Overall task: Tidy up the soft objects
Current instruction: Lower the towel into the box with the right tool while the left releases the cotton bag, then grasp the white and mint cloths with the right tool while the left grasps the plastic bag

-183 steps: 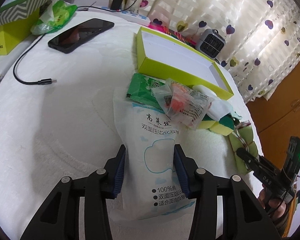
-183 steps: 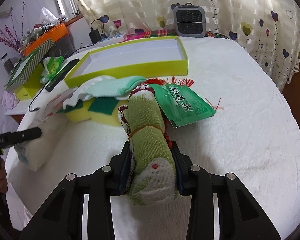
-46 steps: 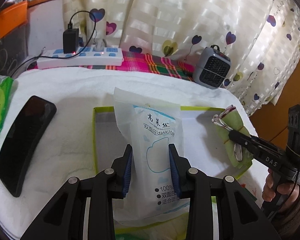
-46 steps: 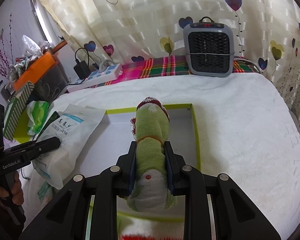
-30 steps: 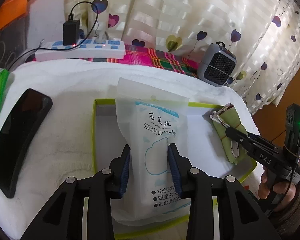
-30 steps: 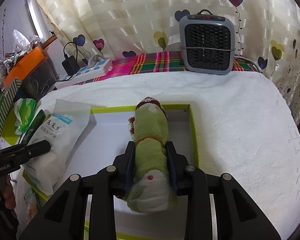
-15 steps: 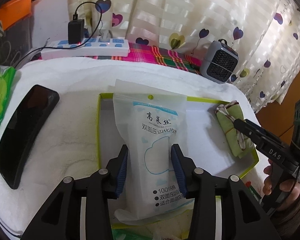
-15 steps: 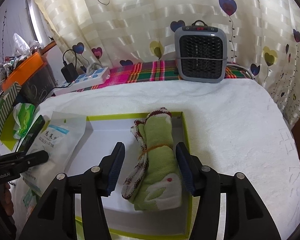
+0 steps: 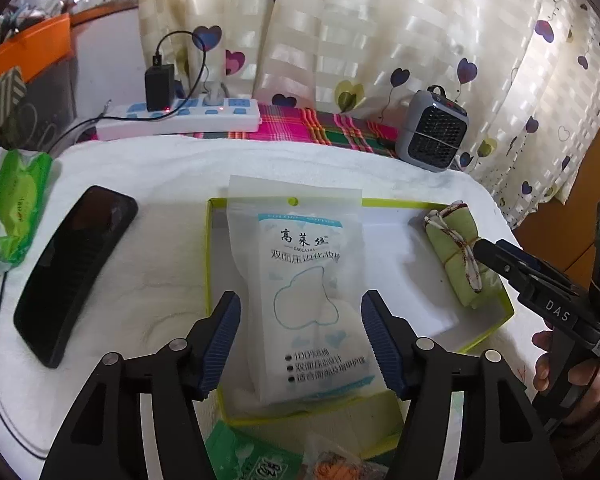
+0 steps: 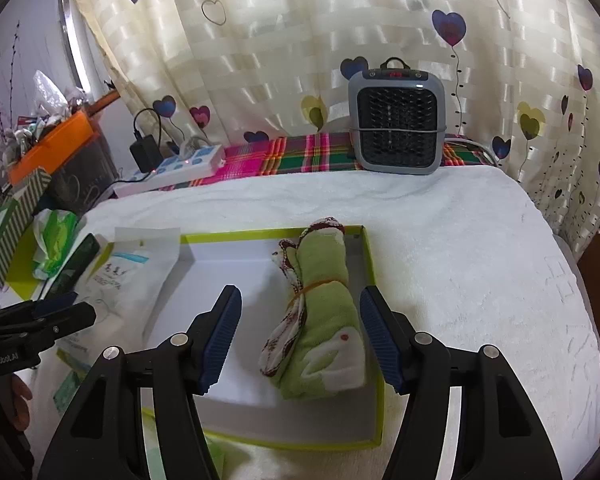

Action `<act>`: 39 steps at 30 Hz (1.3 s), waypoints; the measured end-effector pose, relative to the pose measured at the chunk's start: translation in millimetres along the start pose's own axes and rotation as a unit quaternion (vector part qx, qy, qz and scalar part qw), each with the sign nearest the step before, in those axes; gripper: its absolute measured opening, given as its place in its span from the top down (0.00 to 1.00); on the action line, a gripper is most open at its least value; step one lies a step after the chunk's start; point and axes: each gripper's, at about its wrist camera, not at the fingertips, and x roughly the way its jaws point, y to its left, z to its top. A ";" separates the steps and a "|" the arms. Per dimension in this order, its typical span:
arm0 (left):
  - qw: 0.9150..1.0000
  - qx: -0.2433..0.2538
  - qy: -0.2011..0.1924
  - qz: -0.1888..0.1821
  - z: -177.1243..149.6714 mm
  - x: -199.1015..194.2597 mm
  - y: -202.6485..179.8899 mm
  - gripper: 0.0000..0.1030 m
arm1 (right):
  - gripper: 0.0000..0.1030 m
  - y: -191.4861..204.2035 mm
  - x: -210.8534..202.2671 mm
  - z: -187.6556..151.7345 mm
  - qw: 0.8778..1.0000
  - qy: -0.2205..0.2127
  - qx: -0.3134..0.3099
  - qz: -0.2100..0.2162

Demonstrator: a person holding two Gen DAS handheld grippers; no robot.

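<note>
We take the shallow white box with the lime-green rim (image 9: pixel 496 322) as our landmark, since it is plainly where the soft things are being gathered. Our left gripper (image 9: pixel 300 336) has its jaws opening, the blue pads standing clear on either side of the translucent white pouch of cotton pads with blue print (image 9: pixel 306 280); the pouch lies flat along the box's left side, its top edge overlapping the far rim, so it rests there unheld. Our right gripper (image 10: pixel 300 334) is likewise opening, its pads apart from the rolled green cloth bundle tied with a band (image 10: pixel 322 312), which lies inside the box against its right wall. We judge the two were set at opposite sides to leave the middle of the box free for more. Just outside the near rim we see a green printed sachet (image 9: pixel 256 462) and a clear packet with orange contents (image 9: pixel 336 466), probably next. The black phone (image 9: pixel 74 272) lies to the box's left, on the white towel.
</note>
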 end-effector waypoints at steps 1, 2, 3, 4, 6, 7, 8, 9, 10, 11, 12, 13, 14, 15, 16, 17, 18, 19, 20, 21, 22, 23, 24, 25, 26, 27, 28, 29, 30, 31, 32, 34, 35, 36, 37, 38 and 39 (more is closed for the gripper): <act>1.000 0.000 -0.001 -0.001 -1.0 -2.1 -0.6 0.39 | 0.39 0.5 -2.6 -0.7 1.000 -0.002 0.002 0.001; 1.000 0.000 -0.002 0.000 -2.3 -4.5 -0.8 0.39 | 0.39 0.9 -5.7 -1.5 1.000 -0.005 0.002 0.002; 1.000 -0.001 -0.004 0.001 -4.0 -7.6 -1.4 0.39 | 0.39 1.7 -9.4 -2.5 1.000 -0.007 0.001 0.003; 1.000 -0.001 -0.005 0.000 -5.8 -10.6 -2.1 0.39 | 0.39 2.4 -12.2 -3.4 1.000 -0.009 0.000 0.004; 1.000 -0.003 -0.008 0.001 -8.9 -15.6 -3.2 0.39 | 0.39 4.0 -17.2 -5.3 1.000 -0.011 -0.001 0.003; 1.000 -0.003 -0.009 0.000 -10.7 -18.3 -3.8 0.39 | 0.39 4.4 -21.1 -6.9 1.000 -0.013 0.000 0.003; 1.000 -0.004 -0.011 0.000 -12.9 -22.1 -4.4 0.39 | 0.39 4.2 -23.7 -8.2 1.000 -0.013 0.001 0.004; 1.000 -0.005 -0.013 0.000 -14.3 -24.5 -4.6 0.39 | 0.39 4.2 -26.7 -9.6 1.000 -0.014 0.002 0.005; 1.000 -0.005 -0.013 0.001 -16.1 -27.1 -5.2 0.39 | 0.39 4.4 -28.6 -10.4 1.000 -0.015 0.002 0.006; 1.000 -0.005 -0.012 0.002 -18.0 -29.3 -5.6 0.39 | 0.39 4.7 -32.4 -12.3 1.000 -0.017 0.003 0.006; 1.000 -0.005 -0.012 0.003 -20.0 -32.1 -5.9 0.39 | 0.39 5.1 -35.2 -14.0 1.000 -0.019 0.004 0.007; 1.000 -0.005 -0.013 0.003 -22.4 -35.0 -6.4 0.39 | 0.39 5.8 -37.2 -15.2 1.000 -0.020 0.004 0.007; 1.000 -0.004 -0.015 0.003 -24.5 -37.7 -6.8 0.39 | 0.39 6.0 -40.7 -17.3 1.000 -0.022 0.005 0.008; 1.000 -0.003 -0.017 0.004 -26.5 -40.5 -7.2 0.39 | 0.39 5.9 -42.9 -18.9 1.000 -0.023 0.006 0.007; 1.000 0.001 -0.020 0.008 -28.5 -43.0 -8.0 0.39 | 0.39 5.7 -45.9 -21.0 1.000 -0.025 0.008 0.008; 1.000 0.005 -0.022 0.014 -31.0 -45.8 -9.0 0.39 | 0.39 5.6 -47.5 -22.2 1.000 -0.025 0.009 0.009; 0.999 0.007 -0.026 0.020 -33.8 -49.5 -9.4 0.39 | 0.39 5.4 -50.4 -24.7 1.000 -0.025 0.012 0.010; 0.999 0.007 -0.028 0.021 -35.6 -52.0 -9.2 0.39 | 0.39 5.3 -52.7 -26.5 1.000 -0.025 0.013 0.011; 0.999 0.006 -0.029 0.020 -37.0 -54.0 -8.7 0.39 | 0.39 5.2 -54.4 -28.0 1.000 -0.026 0.014 0.011; 0.999 0.004 -0.031 0.020 -39.5 -56.8 -7.9 0.39 | 0.39 4.9 -57.2 -30.1 0.999 -0.026 0.015 0.011; 0.999 0.004 -0.034 0.023 -41.5 -59.2 -7.8 0.39 | 0.39 4.6 -60.1 -32.1 0.999 -0.028 0.016 0.012; 0.999 0.006 -0.036 0.028 -43.5 -61.6 -7.5 0.39 | 0.39 4.8 -63.5 -34.4 0.999 -0.030 0.018 0.013; 0.999 0.006 -0.038 0.032 -45.4 -64.1 -7.5 0.39 | 0.39 5.0 -67.1 -37.4 0.999 -0.031 0.018 0.013; 0.999 0.008 -0.039 0.034 -47.2 -66.0 -7.6 0.39 | 0.39 5.5 -68.9 -39.3 0.999 -0.031 0.017 0.013; 0.999 0.008 -0.040 0.036 -49.3 -67.9 -7.8 0.39 | 0.39 6.4 -71.4 -41.8 0.999 -0.032 0.014 0.011; 0.998 0.008 -0.044 0.043 -51.9 -70.8 -7.5 0.39 | 0.39 7.6 -73.7 -44.2 0.999 -0.033 0.011 0.008; 0.998 0.012 -0.048 0.049 -54.1 -73.0 -8.1 0.39 | 0.39 9.0 -76.4 -47.2 0.999 -0.034 0.007 0.005; 0.997 0.015 -0.050 0.054 -56.3 -74.8 -9.1 0.39 | 0.39 10.3 -78.6 -49.6 0.999 -0.035 0.004 0.003; 0.997 0.015 -0.051 0.056 -58.5 -76.5 -8.9 0.39 | 0.39 11.2 -80.5 -51.5 0.999 -0.037 0.002 0.002; 0.997 0.014 -0.050 0.053 -60.2 -77.4 -8.6 0.39 | 0.39 12.2 -82.4 -53.6 0.999 -0.038 -0.001 0.000; 0.998 0.012 -0.048 0.049 -62.3 -78.3 -8.0 0.39 | 0.39 14.0 -84.7 -56.2 0.999 -0.039 -0.005 -0.001; 0.997 0.017 -0.050 0.059 -65.6 -80.4 -9.7 0.39 | 0.39 16.4 -87.7 -60.1 0.999 -0.039 -0.009 0.001; 0.996 0.021 -0.052 0.063 -67.5 -81.5 -11.2 0.39 | 0.39 18.1 -89.0 -62.1 0.999 -0.039 -0.012 0.000; 0.996 0.023 -0.053 0.065 -69.6 -82.8 -11.7 0.39 | 0.39 19.6 -91.2 -65.2 0.999 -0.040 -0.014 0.000; 0.996 0.024 -0.054 0.067 -71.5 -84.1 -12.0 0.39 | 0.39 19.6 -92.8 -67.5 0.999 -0.040 -0.015 0.001; 0.996 0.026 -0.055 0.068 -73.3 -85.4 -12.2 0.39 | 0.39 20.4 -94.0 -70.5 0.999 -0.039 -0.017 0.001; 0.996 0.026 -0.055 0.068 -75.3 -86.6 -12.4 0.39 | 0.39 20.5 -95.1 -73.0 0.999 -0.038 -0.017 0.002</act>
